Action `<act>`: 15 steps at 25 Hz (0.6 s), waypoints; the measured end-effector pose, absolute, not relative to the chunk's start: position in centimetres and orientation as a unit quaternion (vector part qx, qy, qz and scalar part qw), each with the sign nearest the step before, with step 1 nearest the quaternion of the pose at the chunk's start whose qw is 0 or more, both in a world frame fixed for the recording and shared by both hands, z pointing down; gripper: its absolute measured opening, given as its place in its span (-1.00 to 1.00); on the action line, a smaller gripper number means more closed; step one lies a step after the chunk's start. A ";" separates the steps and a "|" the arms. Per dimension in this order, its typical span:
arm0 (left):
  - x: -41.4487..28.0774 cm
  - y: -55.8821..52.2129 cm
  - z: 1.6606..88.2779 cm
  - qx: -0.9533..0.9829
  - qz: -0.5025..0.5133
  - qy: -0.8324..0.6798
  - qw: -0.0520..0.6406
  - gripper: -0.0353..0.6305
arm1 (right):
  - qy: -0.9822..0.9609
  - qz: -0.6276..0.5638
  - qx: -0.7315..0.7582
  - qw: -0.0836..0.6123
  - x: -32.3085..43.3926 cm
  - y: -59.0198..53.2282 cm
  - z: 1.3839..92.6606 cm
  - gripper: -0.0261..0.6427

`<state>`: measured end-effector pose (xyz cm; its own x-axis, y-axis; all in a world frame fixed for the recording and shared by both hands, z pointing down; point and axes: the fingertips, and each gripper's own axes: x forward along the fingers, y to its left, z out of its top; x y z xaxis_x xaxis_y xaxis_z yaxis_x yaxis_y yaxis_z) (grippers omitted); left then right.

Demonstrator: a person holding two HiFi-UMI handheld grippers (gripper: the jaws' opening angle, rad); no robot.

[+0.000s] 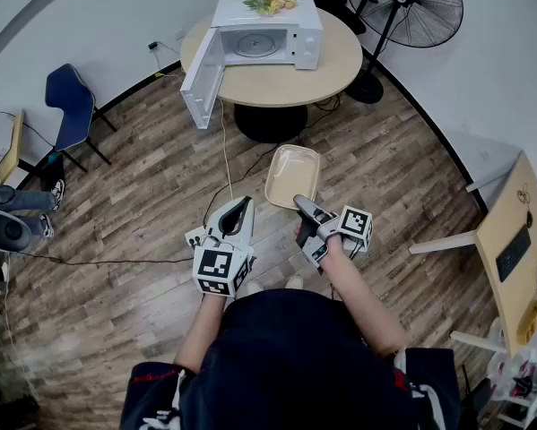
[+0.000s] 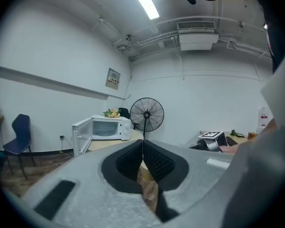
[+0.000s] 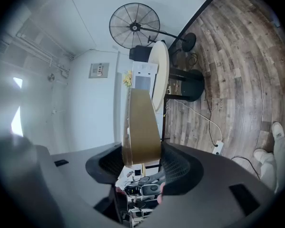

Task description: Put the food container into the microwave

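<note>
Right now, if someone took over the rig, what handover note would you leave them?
Left gripper: jaws shut, nothing in them.
Right gripper: jaws shut on the near rim of the food container, held above the wooden floor.
Microwave: on the round table ahead, door open, nothing visible inside.
Done: container is in hand.
Left: carry it to the microwave, set it inside, release.

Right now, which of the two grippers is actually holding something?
The right gripper: its jaws clamp the rim of the beige food container. The left gripper has its jaws shut together with nothing between them.
</note>
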<state>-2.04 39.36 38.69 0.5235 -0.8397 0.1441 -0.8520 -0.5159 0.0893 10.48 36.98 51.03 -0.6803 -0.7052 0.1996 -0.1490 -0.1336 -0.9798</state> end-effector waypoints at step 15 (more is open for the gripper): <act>1.5 40.4 39.7 0.867 0.053 -0.489 0.080 -0.85 | 0.634 -0.679 -0.311 0.200 13.0 38.5 50.9 -0.24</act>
